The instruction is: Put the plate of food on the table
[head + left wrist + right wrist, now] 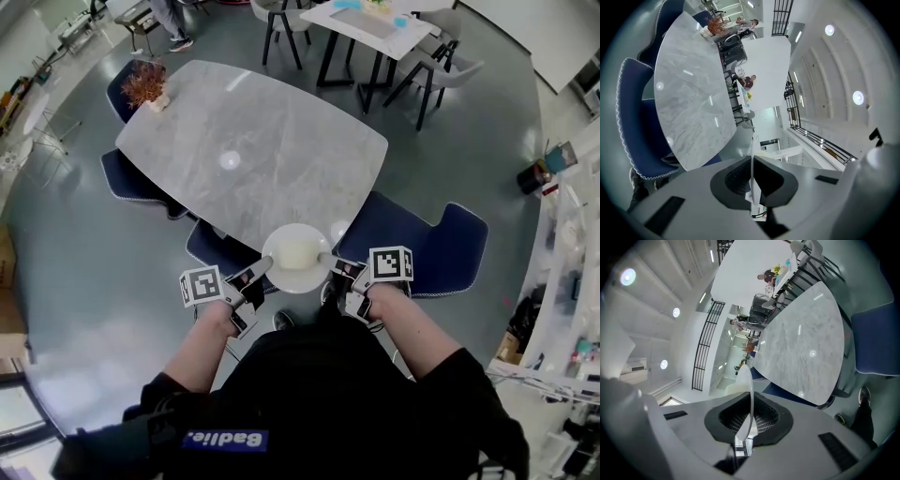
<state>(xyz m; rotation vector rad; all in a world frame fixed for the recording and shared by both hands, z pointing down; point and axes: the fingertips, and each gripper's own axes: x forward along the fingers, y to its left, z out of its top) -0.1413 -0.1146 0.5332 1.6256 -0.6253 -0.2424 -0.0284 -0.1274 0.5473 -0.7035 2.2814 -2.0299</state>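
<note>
Two hand-held grippers carry a round white plate (296,232) between them, seen from above in the head view. The left gripper (261,270) pinches the plate's left rim and the right gripper (329,261) pinches its right rim. A pale, cream-coloured mound of food (298,254) sits in the middle of the plate. The plate is held in the air at the near edge of a large table (253,150), whose top is smooth grey marble with rounded corners. Padded dark blue chairs (427,246) stand round the table, and a small rust-coloured plant (146,84) stands at its far corner. In the left gripper view, the left gripper's (751,180) dark ribbed jaws are almost together, clamped on the thin white plate (752,157), which shows edge-on as a narrow line. The glossy marble table (689,93) and a blue chair (633,117) with white stitched edging lie beyond. In the right gripper view, the right gripper's (749,420) jaws are likewise nearly closed on the plate (745,380), here a slim curved sliver. The table (806,348) and a blue chair (876,343) lie beyond it.
</note>
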